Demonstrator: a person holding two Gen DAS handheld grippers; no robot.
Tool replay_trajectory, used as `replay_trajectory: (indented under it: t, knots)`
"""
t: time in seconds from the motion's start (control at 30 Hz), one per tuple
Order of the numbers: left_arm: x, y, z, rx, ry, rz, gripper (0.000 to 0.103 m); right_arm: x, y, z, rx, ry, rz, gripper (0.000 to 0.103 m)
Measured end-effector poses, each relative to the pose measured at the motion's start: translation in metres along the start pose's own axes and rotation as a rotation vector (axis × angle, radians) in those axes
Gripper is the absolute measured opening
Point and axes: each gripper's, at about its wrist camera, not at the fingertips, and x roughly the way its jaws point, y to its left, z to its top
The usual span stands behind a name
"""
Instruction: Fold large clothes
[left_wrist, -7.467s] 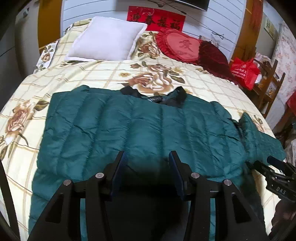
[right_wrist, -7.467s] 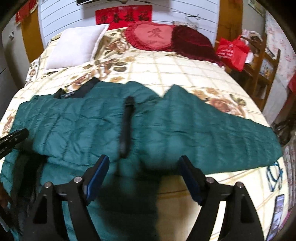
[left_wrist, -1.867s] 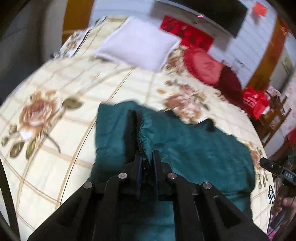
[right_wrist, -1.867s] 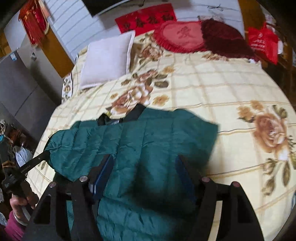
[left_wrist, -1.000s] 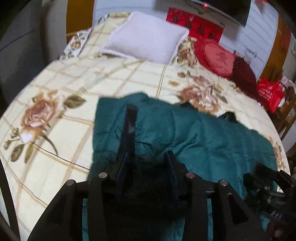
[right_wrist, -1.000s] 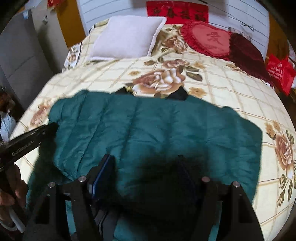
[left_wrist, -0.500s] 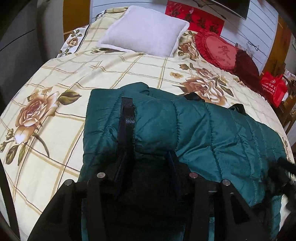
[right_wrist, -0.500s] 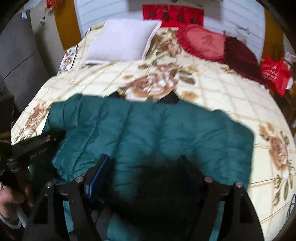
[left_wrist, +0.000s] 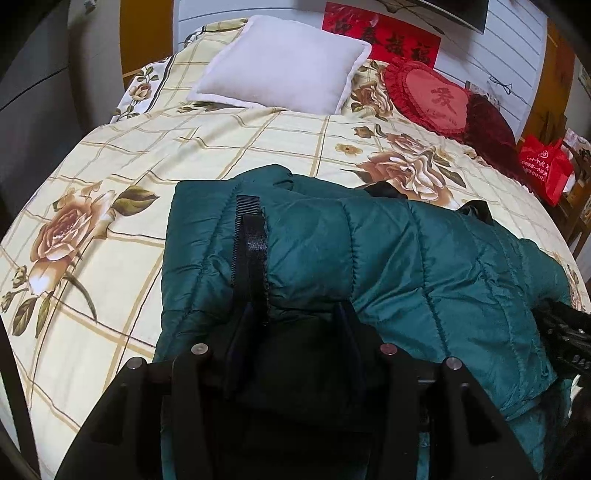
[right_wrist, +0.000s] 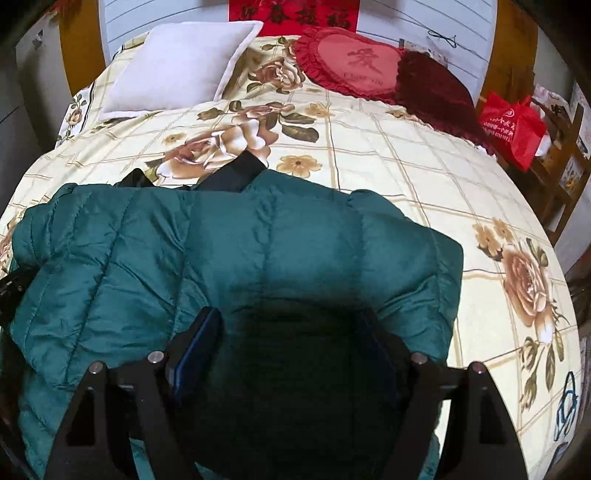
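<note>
A dark green quilted jacket (left_wrist: 388, 251) lies on the bed with both sleeves folded in over its body. It also fills the near part of the right wrist view (right_wrist: 240, 258). Its black collar (right_wrist: 231, 175) points toward the pillows. A sleeve cuff with a black strap (left_wrist: 251, 243) lies on top at the left. My left gripper (left_wrist: 293, 325) is open, low over the folded sleeve. My right gripper (right_wrist: 291, 339) is open over the jacket's right part. Each gripper's tip shows at the edge of the other's view.
The floral checked bedspread (left_wrist: 110, 166) covers the bed. A white pillow (left_wrist: 284, 62), a red heart cushion (right_wrist: 351, 62) and a dark red cushion (right_wrist: 436, 92) lie at the head. A red bag (right_wrist: 511, 123) sits on wooden furniture at the right.
The left gripper held the left sleeve shut, laid it across the jacket, then opened and let go. The right gripper stayed open and drew back slightly over the jacket.
</note>
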Motion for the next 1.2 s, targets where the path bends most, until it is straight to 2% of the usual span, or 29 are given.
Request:
replay_trajectory:
  t: [0.23,0.37,0.47,0.6,0.73,0.87,1.03,1.2]
  knots:
    - [0.000,0.000,-0.001,0.004,-0.010,0.002,0.028,-0.052,0.032,-0.018,-0.093,-0.090,0.071,0.079]
    - [0.000,0.000,-0.003,0.006,-0.022,0.000,0.028,-0.036,0.056,-0.032,-0.159,-0.040,0.058,0.079]
    - [0.000,0.000,-0.003,0.007,-0.025,-0.002,0.029,-0.020,0.060,-0.041,-0.152,-0.039,0.035,0.080]
    - [0.000,0.000,-0.003,0.006,-0.024,0.000,0.029,-0.021,0.056,-0.041,-0.150,-0.029,0.051,0.080]
    - [0.000,0.000,-0.005,0.003,-0.028,-0.001,0.029,-0.041,0.042,-0.040,-0.114,-0.043,0.097,0.080]
    - [0.000,0.000,-0.006,0.003,-0.029,0.000,0.029,-0.059,0.018,-0.041,-0.075,-0.095,0.063,0.080]
    - [0.000,0.000,-0.006,0.004,-0.029,-0.002,0.029,-0.037,-0.015,-0.043,0.003,-0.045,0.019,0.080]
    - [-0.009,0.008,-0.005,-0.018,-0.008,-0.055,0.029,-0.028,-0.017,-0.046,-0.009,-0.042,0.023,0.081]
